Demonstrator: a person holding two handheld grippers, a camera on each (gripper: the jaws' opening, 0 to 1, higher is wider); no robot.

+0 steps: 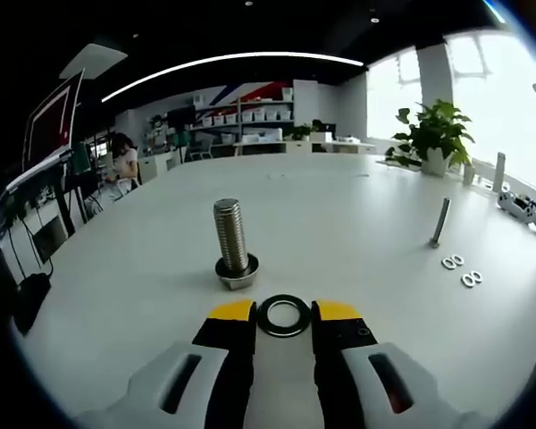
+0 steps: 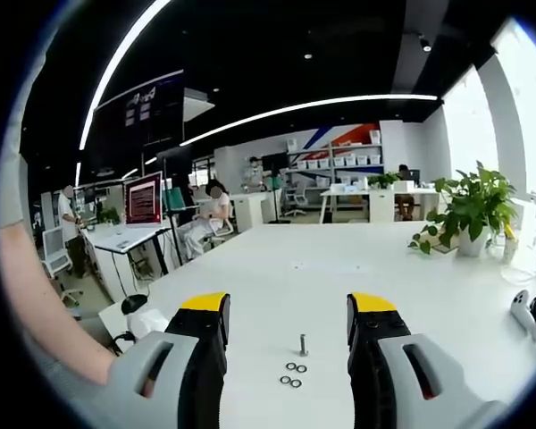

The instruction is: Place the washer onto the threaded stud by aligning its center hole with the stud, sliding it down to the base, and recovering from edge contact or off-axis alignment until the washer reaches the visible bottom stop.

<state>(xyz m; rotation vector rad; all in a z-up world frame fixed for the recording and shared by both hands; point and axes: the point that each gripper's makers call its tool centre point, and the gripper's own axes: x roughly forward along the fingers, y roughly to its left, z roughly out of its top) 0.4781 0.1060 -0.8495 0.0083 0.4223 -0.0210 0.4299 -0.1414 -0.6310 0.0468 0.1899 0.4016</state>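
A thick threaded stud (image 1: 231, 234) stands upright on the white table (image 1: 339, 206), with a wide hex base (image 1: 237, 273) around its foot. A dark ring washer (image 1: 283, 315) lies flat between the yellow-tipped jaws of my left gripper (image 1: 283, 313), which is shut on its edges. The washer is just short of the stud's base and slightly to its right, below the stud's top. My right gripper (image 2: 288, 313) is open, its jaws wide apart with nothing between them, high above the table.
A thin stud (image 1: 440, 222) (image 2: 303, 344) stands to the right with several small loose washers (image 1: 462, 270) (image 2: 292, 374) beside it. A potted plant (image 1: 433, 134) and a white controller (image 1: 523, 207) sit near the table's right edge. A person's arm (image 2: 36, 304) shows at left.
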